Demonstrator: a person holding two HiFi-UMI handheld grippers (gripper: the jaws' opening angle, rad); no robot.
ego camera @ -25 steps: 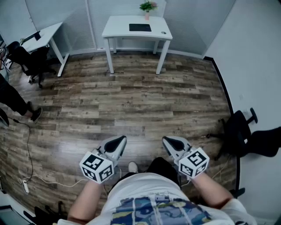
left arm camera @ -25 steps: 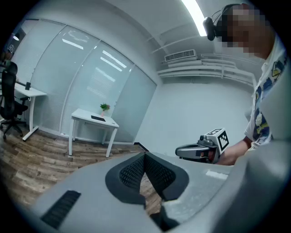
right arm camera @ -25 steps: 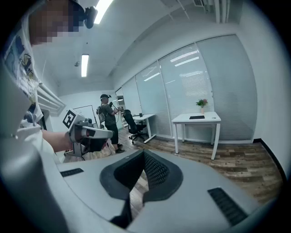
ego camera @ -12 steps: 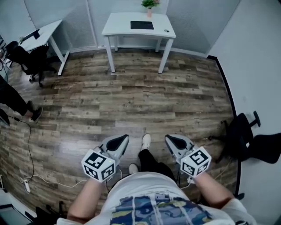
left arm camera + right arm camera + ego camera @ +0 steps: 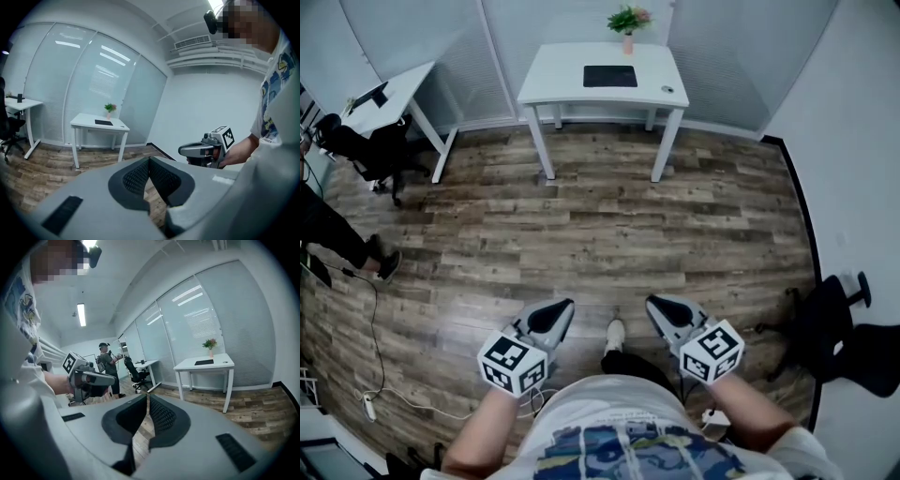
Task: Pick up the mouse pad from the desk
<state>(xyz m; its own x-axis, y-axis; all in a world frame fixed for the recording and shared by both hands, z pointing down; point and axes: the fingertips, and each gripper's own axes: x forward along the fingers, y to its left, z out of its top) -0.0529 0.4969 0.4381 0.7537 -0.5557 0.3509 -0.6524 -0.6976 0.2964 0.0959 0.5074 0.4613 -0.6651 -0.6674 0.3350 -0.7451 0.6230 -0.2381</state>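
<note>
**Thin pad, narrow claws**

The left claw (image 5: 555, 311) is closed and empty, low over the floor. The mouse pad (image 5: 610, 76) lies flat on the white tabletop (image 5: 562, 80), well apart from both claws. Being thin, it may skid from a shallow pinch. The right claw (image 5: 661, 309), empty, has just been parting its jaws by a sliver. Arriving that narrow, it could shove the pad toward the mouse (image 5: 667, 89).

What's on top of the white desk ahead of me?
The white desk holds a black mouse pad, a potted plant at its back edge and a small mouse-like thing at right. Whatever lies beneath the pad is covered.
</note>
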